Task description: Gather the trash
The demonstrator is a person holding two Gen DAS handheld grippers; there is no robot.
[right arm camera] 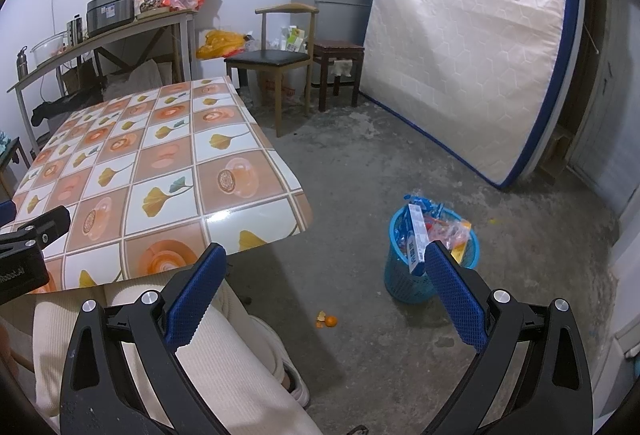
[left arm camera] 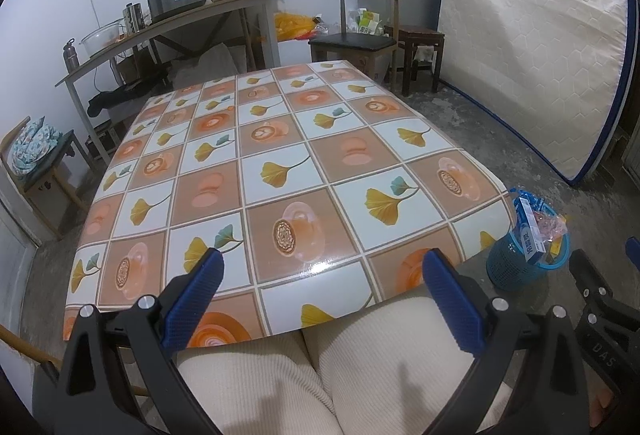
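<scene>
Glossy tablecloth (left arm camera: 280, 171), perforated plastic basket (right arm camera: 412, 275), rough concrete floor (right arm camera: 440, 163)

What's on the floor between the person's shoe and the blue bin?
An orange peel lies there, between the shoe and blue bin, in the right wrist view.

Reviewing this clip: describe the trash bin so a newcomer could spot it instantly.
Start at the tiled-pattern table; off its near right corner, on the bare concrete floor, stands the blue mesh basket. It is the only blue container there, stuffed with wrappers and a white-and-blue carton.
</scene>
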